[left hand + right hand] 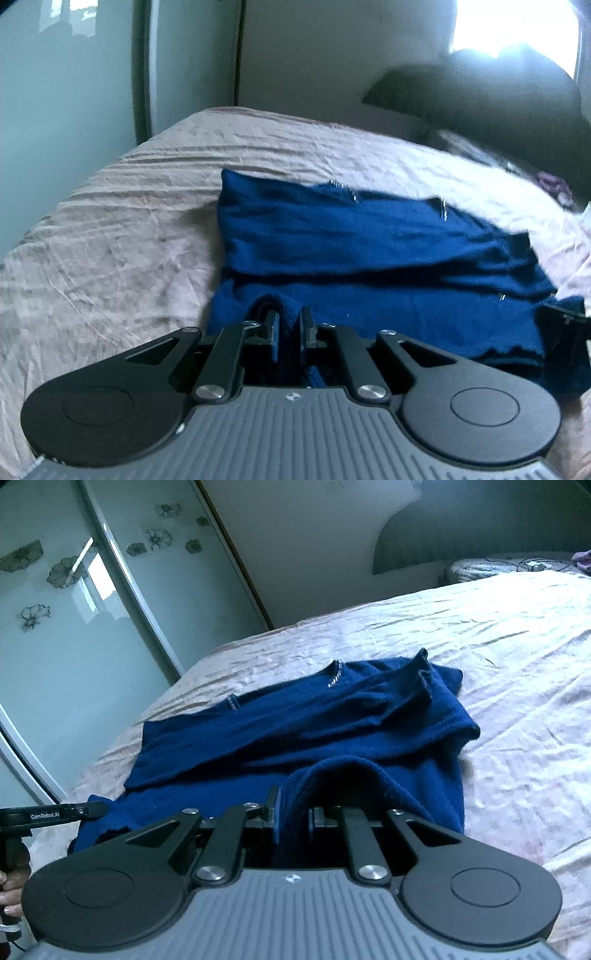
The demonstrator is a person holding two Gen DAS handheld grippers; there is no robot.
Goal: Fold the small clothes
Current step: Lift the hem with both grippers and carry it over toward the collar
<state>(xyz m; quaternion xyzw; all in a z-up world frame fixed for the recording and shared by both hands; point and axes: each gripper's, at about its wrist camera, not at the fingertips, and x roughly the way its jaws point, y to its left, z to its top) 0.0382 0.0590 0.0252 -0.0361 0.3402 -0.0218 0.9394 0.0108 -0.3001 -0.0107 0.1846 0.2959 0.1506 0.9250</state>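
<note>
A dark blue knit top lies in the middle of both views on a bed covered with a wrinkled pale pink bedspread. It takes up the centre and right of the left wrist view and the centre of the right wrist view, with a small line of shiny trim near its far edge at the neckline.

The left gripper is clenched on the near hem of the top: a ridge of blue fabric rises between its 2 fingers at the lower centre of the frame. The right gripper is likewise clamped on the near edge, where a thick fold of the cloth arches up and passes between its fingers. In the right wrist view the left gripper shows at the lower left edge of the frame, touching the near left corner of the garment, with a person's hand around its handle.

As for progress, the sleeves appear already laid in across the body: in the right wrist view 2 cuffed ends rest on top of the fabric toward the upper right of the garment, and long diagonal folds cross the chest. So the narrowing folds look done. What seems left is the lengthwise fold: with both near corners pinched, the hem would likely need to be carried toward the neckline at the far edge, then smoothed. The result is still loose and creased, and no finished stack shows anywhere in either frame.
</note>
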